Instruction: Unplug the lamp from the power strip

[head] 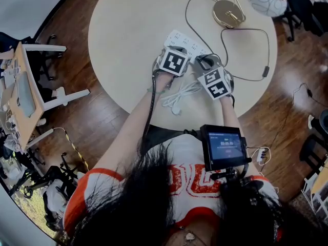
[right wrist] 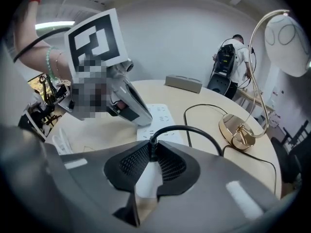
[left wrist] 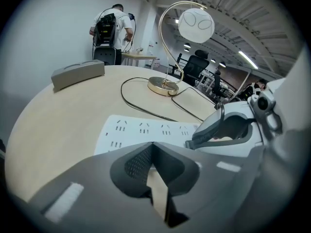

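My right gripper (right wrist: 151,153) clamped on black lamp plug (right wrist: 152,144), apparently seated in white plastic power strip (right wrist: 163,115) on beige desk (head: 133,35); left gripper (left wrist: 153,152) closed, empty (bracing strip?). I pull straight, no twisting.

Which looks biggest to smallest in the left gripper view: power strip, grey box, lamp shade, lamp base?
Largest: power strip, nearest the camera.
Then grey box and lamp shade, about alike.
Smallest: lamp base.
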Motion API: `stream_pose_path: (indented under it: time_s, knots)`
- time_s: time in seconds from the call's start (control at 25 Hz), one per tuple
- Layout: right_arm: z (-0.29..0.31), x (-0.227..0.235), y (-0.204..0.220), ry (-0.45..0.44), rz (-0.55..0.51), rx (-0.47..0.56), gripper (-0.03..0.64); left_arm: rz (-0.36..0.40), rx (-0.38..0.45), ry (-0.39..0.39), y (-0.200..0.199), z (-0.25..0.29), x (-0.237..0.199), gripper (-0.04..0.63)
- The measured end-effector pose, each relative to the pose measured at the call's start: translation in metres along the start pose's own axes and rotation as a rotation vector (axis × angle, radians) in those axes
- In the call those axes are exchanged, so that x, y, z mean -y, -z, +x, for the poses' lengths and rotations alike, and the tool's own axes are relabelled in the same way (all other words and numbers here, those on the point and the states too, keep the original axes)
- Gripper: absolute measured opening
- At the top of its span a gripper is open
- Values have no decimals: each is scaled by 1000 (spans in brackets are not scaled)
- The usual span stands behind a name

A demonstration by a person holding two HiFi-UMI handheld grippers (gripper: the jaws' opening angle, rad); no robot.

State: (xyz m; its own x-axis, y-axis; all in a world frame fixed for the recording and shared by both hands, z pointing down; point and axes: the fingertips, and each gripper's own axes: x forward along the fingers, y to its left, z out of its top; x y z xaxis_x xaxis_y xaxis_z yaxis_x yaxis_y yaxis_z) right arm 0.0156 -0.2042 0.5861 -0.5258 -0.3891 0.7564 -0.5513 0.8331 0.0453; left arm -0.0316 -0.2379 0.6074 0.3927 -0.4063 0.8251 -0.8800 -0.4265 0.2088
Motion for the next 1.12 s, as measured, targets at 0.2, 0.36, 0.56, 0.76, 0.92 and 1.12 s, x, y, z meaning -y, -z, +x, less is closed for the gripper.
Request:
stream_pose_path:
  time_s: [0.2, 0.36, 0.56, 0.76, 0.92, 1.12]
  knots:
    - [-6, 2, -1, 15, 6, 56, 51, 29, 29, 7, -8, 10, 6, 0]
    - [-36, 8, -53, -4, 104, 271, 51, 17, -18, -30, -4, 2, -4, 0]
    - [-40, 15, -37, -13, 72, 113, 52, -30, 42, 34, -5, 4, 0, 0]
    - [-47, 1, 9, -32, 156, 6, 54, -21, 111, 84, -1, 2, 1, 0]
    - [-42, -5, 29, -37, 211, -32, 55, -74, 144, 135, 3, -8, 9, 0]
    - [-42, -14, 38, -47, 225, -60, 91, -83, 174, 161, 8, -23, 19, 0]
